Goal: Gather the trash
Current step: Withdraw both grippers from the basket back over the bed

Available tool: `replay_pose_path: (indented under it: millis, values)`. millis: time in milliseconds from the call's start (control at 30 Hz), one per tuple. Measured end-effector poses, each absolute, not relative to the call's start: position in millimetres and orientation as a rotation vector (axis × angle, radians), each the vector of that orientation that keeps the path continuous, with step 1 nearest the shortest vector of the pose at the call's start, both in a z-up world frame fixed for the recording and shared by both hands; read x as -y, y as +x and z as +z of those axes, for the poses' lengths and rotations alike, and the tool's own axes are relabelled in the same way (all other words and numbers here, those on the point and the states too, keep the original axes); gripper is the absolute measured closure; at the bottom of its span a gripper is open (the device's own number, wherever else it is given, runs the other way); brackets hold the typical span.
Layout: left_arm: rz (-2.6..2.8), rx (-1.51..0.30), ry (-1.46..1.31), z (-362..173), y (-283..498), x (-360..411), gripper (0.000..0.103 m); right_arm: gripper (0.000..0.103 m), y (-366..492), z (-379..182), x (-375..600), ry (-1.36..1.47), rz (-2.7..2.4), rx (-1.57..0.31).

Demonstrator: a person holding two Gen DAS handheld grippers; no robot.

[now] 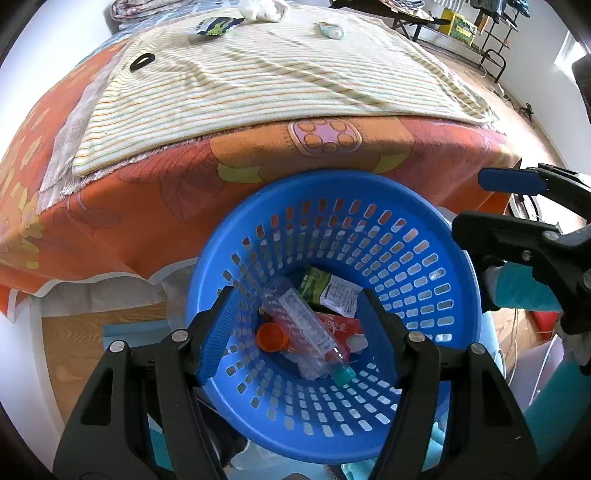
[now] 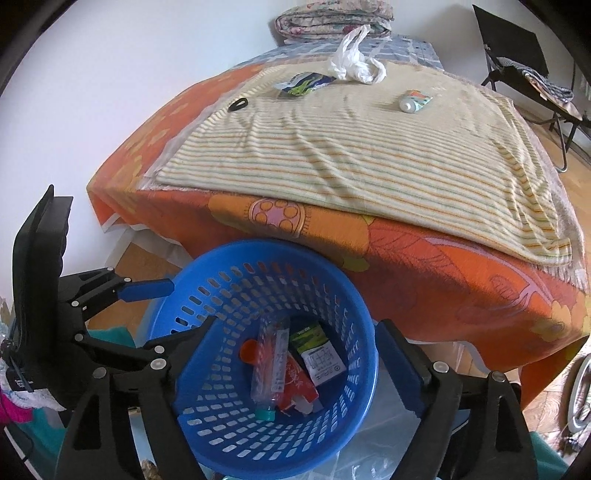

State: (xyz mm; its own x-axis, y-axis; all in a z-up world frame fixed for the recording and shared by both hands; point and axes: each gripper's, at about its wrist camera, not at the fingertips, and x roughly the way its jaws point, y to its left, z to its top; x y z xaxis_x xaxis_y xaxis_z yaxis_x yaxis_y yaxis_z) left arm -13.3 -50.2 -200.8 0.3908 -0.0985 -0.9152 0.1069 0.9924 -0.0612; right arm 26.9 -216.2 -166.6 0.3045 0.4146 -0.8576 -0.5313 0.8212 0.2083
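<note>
A blue perforated basket stands by the foot of the bed. In it lie a clear plastic bottle, an orange cap, a red carton and a green-white packet. My left gripper is open and empty above the basket. My right gripper is open and empty over it too. On the striped blanket lie a white plastic bag, a blue-green wrapper, a small tube and a black ring.
The bed has an orange flowered sheet under the striped blanket. A folded quilt lies at the head. A folding chair stands on the wood floor to the right. Cloths and bags lie around the basket.
</note>
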Motion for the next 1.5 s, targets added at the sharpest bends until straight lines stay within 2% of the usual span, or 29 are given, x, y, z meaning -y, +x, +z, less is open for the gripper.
replay_pose_path:
  millis: [400, 933, 1500]
  values:
    - [-0.109, -1.141, -0.018, -192, -3, 41, 0.035, 0.012, 26, -154, 216, -0.147, 0.595, -1.05]
    - [-0.05, -1.091, -0.036, -171, 27, 14, 0.035, 0.012, 39, -133, 220, -0.143, 0.568, -1.007]
    - [0.08, -0.993, -0.199, -125, 121, -69, 0.035, 0.012, 138, -96, 231, -0.07, 0.533, -0.977]
